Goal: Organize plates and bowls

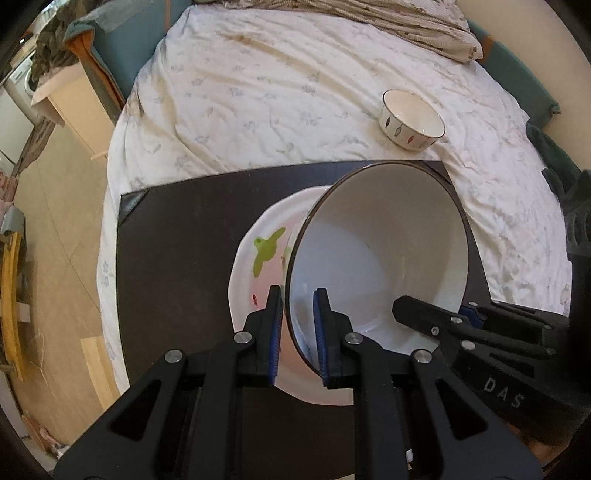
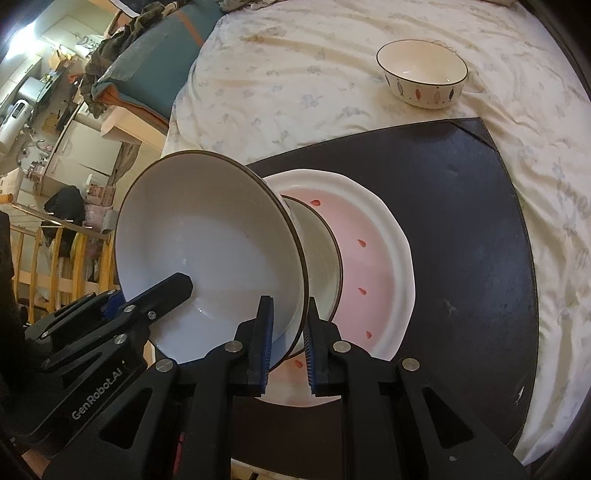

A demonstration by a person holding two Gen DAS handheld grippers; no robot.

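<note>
A large white bowl [image 1: 388, 240] with a dark rim hangs tilted over a watermelon-patterned plate [image 1: 255, 258]. My left gripper [image 1: 297, 325] is shut on its rim, one pad inside and one outside. On the opposite rim my right gripper [image 2: 288, 332] is shut the same way on the bowl [image 2: 214, 251]. The other gripper's inner finger [image 1: 417, 312] [image 2: 170, 290] shows in each view. A second dark-rimmed white dish [image 2: 321, 266] sits on the plate [image 2: 369, 258], just behind the held bowl. A small patterned bowl [image 1: 410, 120] [image 2: 421, 74] stands apart on the sheet.
The plate lies on a dark mat [image 1: 177, 258] [image 2: 461, 221] spread over a bed with a white flowered sheet [image 1: 258, 92]. A crumpled blanket [image 1: 406, 26] lies at the bed's far end. The floor, a pale cabinet [image 1: 74, 107] and a wooden railing [image 2: 44, 266] are to the left.
</note>
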